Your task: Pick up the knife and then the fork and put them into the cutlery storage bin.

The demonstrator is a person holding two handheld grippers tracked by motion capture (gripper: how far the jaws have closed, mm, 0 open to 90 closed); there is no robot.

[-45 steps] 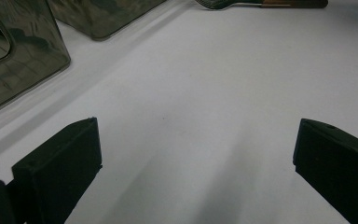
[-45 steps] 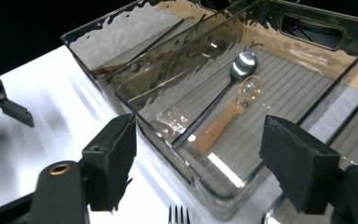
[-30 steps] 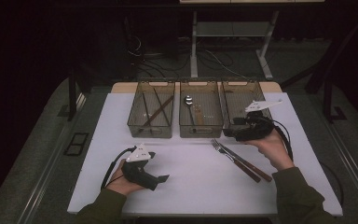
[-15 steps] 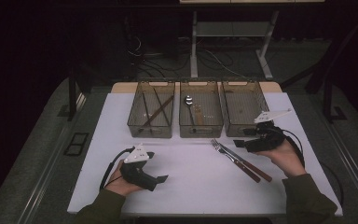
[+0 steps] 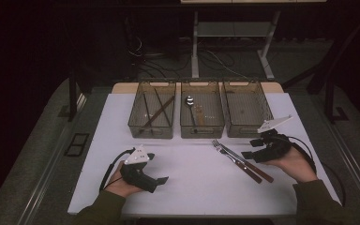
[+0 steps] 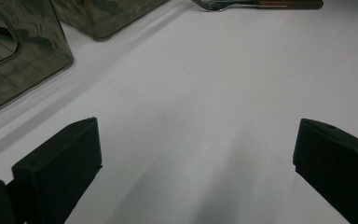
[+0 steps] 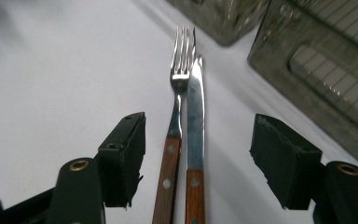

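A fork point(image 5: 223, 151) and a knife point(image 5: 243, 165) with brown wooden handles lie side by side on the white table top point(image 5: 192, 173), right of centre. My right gripper point(image 5: 248, 154) sits low just right of them, pointing left. In the right gripper view the fork point(image 7: 175, 116) and the knife point(image 7: 195, 121) lie between the jaws of the right gripper point(image 7: 198, 140). The jaws have just been closing, but the pads stand apart from both handles. My left gripper point(image 5: 161, 180) rests open at the front left, and the left gripper view shows bare table between the jaws of this left gripper point(image 6: 198, 140).
Three clear bins stand in a row at the back. The left bin point(image 5: 136, 123) holds long dark sticks, the middle bin point(image 5: 201, 127) holds a spoon point(image 5: 189, 101) and a wooden-handled piece, and the right bin point(image 5: 262, 108) stands behind my right gripper. Dark floor surrounds the table.
My right gripper has moved from in front of the right bin toward the near side and down, ending beside the fork and knife. The left gripper has stayed put.
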